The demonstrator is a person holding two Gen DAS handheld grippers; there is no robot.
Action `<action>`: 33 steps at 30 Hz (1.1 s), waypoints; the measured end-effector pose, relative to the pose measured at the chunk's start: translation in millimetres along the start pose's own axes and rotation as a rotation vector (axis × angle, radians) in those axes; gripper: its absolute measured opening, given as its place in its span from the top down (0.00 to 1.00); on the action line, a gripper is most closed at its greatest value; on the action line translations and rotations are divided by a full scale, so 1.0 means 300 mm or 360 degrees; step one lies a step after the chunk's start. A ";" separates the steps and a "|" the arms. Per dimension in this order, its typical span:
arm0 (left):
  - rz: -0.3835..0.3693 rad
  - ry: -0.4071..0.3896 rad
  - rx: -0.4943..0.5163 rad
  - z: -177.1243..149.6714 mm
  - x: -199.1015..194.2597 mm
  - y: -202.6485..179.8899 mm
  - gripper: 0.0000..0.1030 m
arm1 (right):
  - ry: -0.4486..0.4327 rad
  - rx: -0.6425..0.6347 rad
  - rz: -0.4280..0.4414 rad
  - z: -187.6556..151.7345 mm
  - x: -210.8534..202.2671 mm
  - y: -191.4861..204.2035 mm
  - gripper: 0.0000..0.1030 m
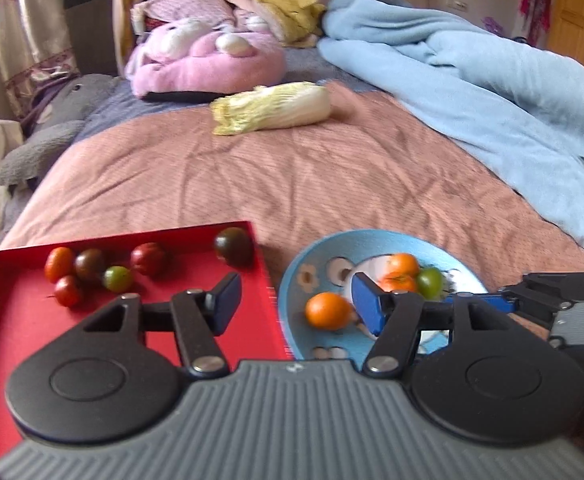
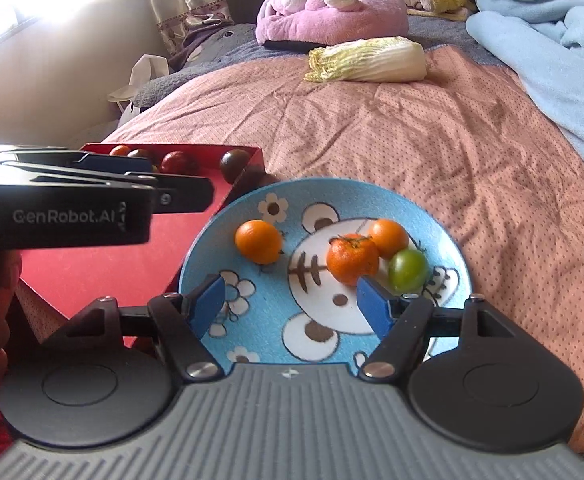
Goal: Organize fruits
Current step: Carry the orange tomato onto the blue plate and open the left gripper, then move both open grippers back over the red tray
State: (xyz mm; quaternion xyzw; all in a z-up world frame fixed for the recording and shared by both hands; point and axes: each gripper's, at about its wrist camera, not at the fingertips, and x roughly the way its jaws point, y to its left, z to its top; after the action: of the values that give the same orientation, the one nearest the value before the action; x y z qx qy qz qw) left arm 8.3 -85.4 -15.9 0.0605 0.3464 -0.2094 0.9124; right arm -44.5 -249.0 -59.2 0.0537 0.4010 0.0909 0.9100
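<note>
Here, sorting: both hand-held grippers, left (image 1: 296, 304) and right (image 2: 289, 304), gape empty; next, lift the green tomato (image 2: 407, 271) at the blue plate's (image 2: 444, 216) three o'clock.

Pink quilted bedspread (image 1: 292, 176), crumpled light blue blanket (image 1: 472, 80), pink plush cushion (image 1: 211, 60), napa cabbage (image 1: 271, 108) lying near it, grey plush toy (image 1: 51, 120), patterned curtain (image 1: 31, 20)
</note>
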 end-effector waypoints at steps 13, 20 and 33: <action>0.0567 0.0058 -0.0396 -0.045 0.039 0.326 0.39 | -0.0091 -0.0309 0.0085 0.179 0.143 0.194 0.41; 0.0769 0.0085 -0.0529 -0.062 0.052 0.428 0.39 | -0.0102 -0.0497 0.0041 0.272 0.280 0.283 0.44; 0.0771 0.0174 -0.0657 -0.084 0.085 0.478 0.39 | 0.0017 -0.0615 -0.0011 0.308 0.447 0.285 0.45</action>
State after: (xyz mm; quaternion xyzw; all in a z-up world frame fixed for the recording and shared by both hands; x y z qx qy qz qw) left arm 70.9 41.9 -56.7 -0.0341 0.4055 0.0920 0.9088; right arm 102.1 -139.7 -79.2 -0.1239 0.3812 0.1633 0.9015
